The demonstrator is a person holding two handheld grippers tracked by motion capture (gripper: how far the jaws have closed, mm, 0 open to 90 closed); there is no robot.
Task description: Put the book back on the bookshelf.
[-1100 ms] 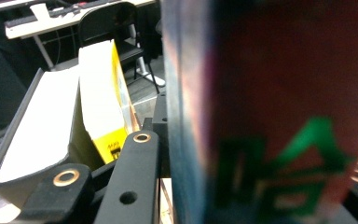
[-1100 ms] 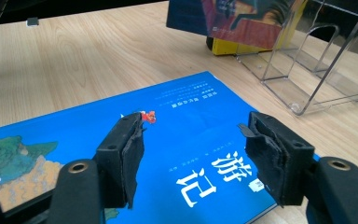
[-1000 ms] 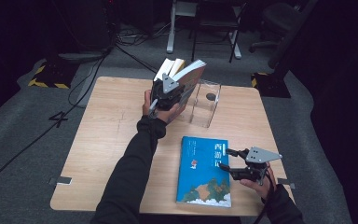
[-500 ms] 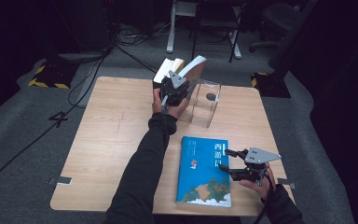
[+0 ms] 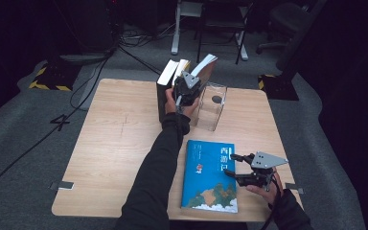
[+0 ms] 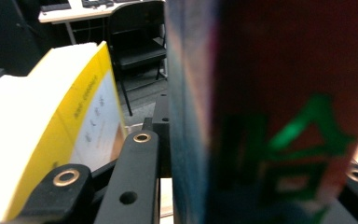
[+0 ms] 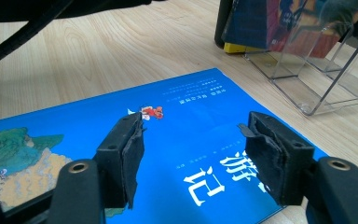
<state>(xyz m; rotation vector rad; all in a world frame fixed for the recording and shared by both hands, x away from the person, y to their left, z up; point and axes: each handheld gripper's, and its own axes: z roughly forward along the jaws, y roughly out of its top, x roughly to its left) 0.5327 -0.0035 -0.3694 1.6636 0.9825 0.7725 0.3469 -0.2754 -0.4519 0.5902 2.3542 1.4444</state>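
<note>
The left gripper (image 5: 189,90) has carried the red book (image 6: 279,102) right, jaws tight on its stiff, heavy middle, above the clear stand (image 5: 212,106) on the counter (image 5: 115,143), beside the yellow book (image 6: 51,121).

A wooden table (image 5: 115,143) stands on grey carpet (image 5: 24,158). Cables (image 5: 124,45) trail over it. Dark chairs (image 5: 220,24) stand behind in dim light.

Right claw (image 7: 191,154) open above blue book (image 7: 177,154); clear stand (image 7: 317,79) beyond.
</note>
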